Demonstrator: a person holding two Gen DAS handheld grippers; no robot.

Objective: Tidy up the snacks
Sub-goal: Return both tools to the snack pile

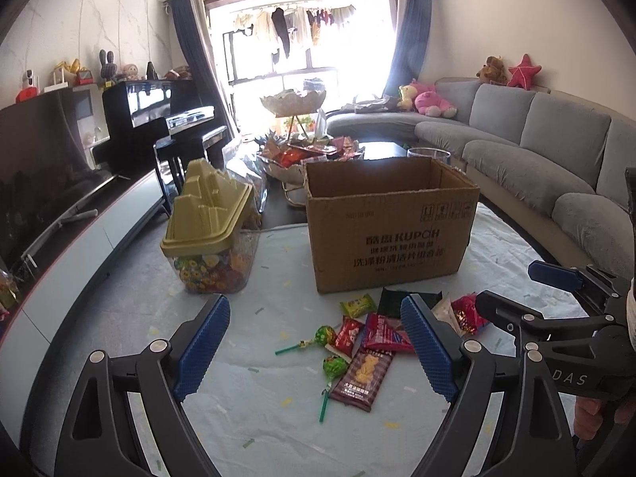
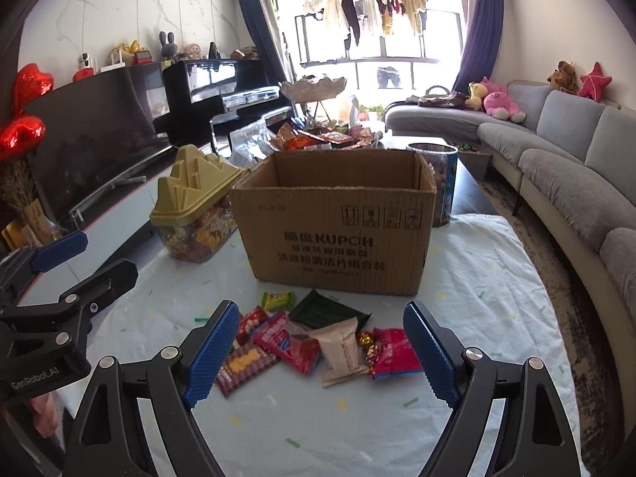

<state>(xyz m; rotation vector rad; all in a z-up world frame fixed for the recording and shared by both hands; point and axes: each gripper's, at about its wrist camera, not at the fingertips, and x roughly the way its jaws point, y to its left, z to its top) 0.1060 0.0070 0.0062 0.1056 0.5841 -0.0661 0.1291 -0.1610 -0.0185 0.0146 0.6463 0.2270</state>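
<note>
An open cardboard box [image 1: 391, 224] stands on a light cloth; it also shows in the right wrist view [image 2: 336, 218]. In front of it lies a pile of snack packets [image 1: 371, 342], with two green lollipops [image 1: 325, 336] at its left. In the right wrist view the pile [image 2: 314, 342] includes a red packet [image 2: 391, 351], a beige packet [image 2: 342, 348] and a dark green packet [image 2: 326, 312]. My left gripper [image 1: 316, 344] is open and empty above the pile. My right gripper [image 2: 320, 351] is open and empty above the pile too.
A clear candy jar with a tan lid [image 1: 208, 234] stands left of the box. A clear tub [image 2: 439, 183] stands behind the box at right. A tiered snack stand [image 1: 296, 131] is farther back. A grey sofa [image 1: 556, 167] runs along the right, a TV cabinet [image 1: 79, 234] along the left.
</note>
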